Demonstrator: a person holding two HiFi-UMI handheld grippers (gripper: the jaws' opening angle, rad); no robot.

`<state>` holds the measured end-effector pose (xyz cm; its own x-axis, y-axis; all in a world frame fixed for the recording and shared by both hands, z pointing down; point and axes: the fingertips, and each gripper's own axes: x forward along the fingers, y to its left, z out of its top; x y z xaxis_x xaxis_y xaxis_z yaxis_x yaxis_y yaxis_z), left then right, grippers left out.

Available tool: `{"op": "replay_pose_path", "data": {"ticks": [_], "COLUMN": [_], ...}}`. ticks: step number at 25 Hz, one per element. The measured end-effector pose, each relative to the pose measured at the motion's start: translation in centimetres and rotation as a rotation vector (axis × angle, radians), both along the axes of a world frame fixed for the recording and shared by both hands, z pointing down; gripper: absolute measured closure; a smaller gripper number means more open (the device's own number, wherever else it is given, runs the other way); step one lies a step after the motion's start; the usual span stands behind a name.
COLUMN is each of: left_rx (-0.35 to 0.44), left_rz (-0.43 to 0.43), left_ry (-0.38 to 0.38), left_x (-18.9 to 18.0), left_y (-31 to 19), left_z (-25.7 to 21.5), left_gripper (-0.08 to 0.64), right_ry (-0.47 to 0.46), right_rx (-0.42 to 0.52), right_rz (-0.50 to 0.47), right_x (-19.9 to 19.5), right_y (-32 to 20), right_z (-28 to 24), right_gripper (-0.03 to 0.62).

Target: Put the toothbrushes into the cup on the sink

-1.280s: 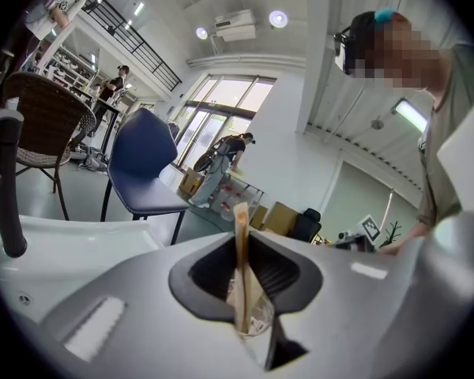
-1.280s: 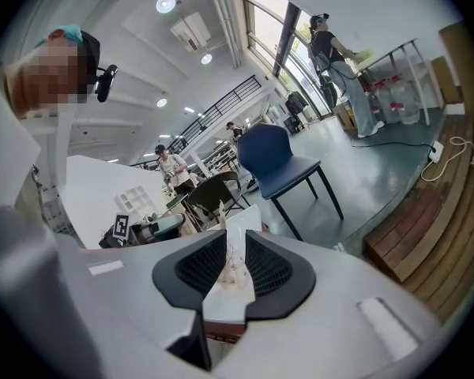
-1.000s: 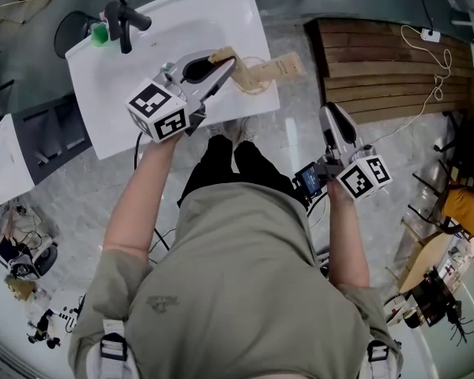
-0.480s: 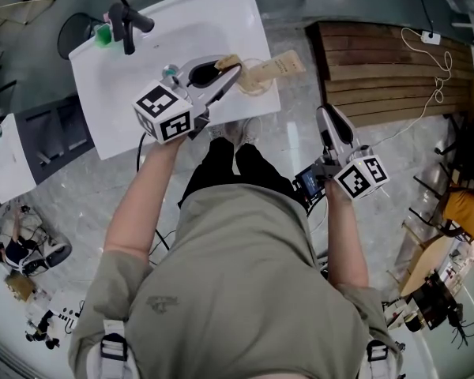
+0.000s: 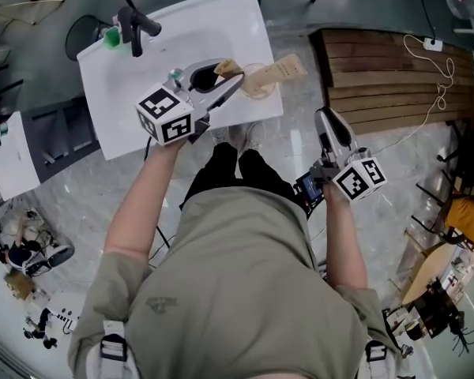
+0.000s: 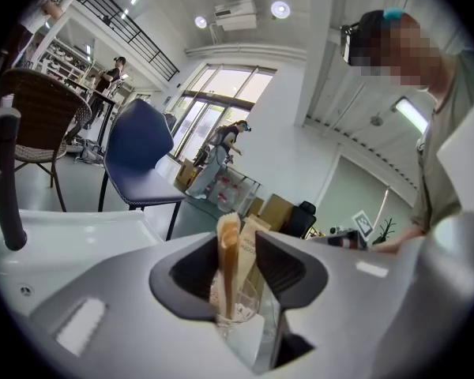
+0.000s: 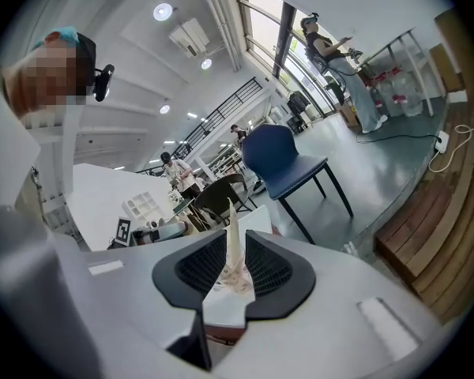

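Observation:
A clear cup [image 5: 257,86] stands at the white sink's [image 5: 182,30] front right corner. One paper-wrapped toothbrush [image 5: 278,69] leans out of it to the right. A second wrapped toothbrush [image 5: 225,68] stands in the cup [image 6: 241,310] between the jaws of my left gripper [image 5: 231,72]. Those jaws are opening, and a gap shows beside the toothbrush [image 6: 227,267], so the pads do not press it. My right gripper [image 5: 329,121] hangs off the sink over the floor. Its jaws [image 7: 235,247] stand close together, with only a thin pale sliver in the slit.
A black faucet [image 5: 134,26] and a green object [image 5: 110,36] stand at the sink's back left. A wooden platform [image 5: 379,61] with a white cable [image 5: 436,69] lies to the right. A blue chair [image 6: 146,152] and a wicker chair [image 6: 31,109] stand beyond the sink.
The left gripper's jaws have spread apart around the toothbrush, which now stands in the cup. The right gripper has barely moved.

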<state>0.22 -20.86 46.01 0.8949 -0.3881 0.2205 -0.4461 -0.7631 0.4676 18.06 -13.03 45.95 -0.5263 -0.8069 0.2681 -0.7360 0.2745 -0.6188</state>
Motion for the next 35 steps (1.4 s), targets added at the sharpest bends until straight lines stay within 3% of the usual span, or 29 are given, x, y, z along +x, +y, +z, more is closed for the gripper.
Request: {"op": "replay_pose_path", "data": {"ticks": [21, 35], "left_rx": [0.118, 0.093], "left_rz": [-0.082, -0.111], "left_ry": [-0.036, -0.019], "left_x": [-3.9, -4.7], "left_y": [-0.1, 2.0], "left_z": [-6.3, -6.9], "left_gripper": [0.437, 0.439], "right_ry": [-0.034, -0.041], "right_rx": [0.074, 0.132], "right_rz": [-0.027, -0.108], "right_x": [-0.8, -2.9], "right_y": [-0.6, -1.3], "right_z": [-2.8, -5.8], "right_gripper": [0.512, 0.512]}}
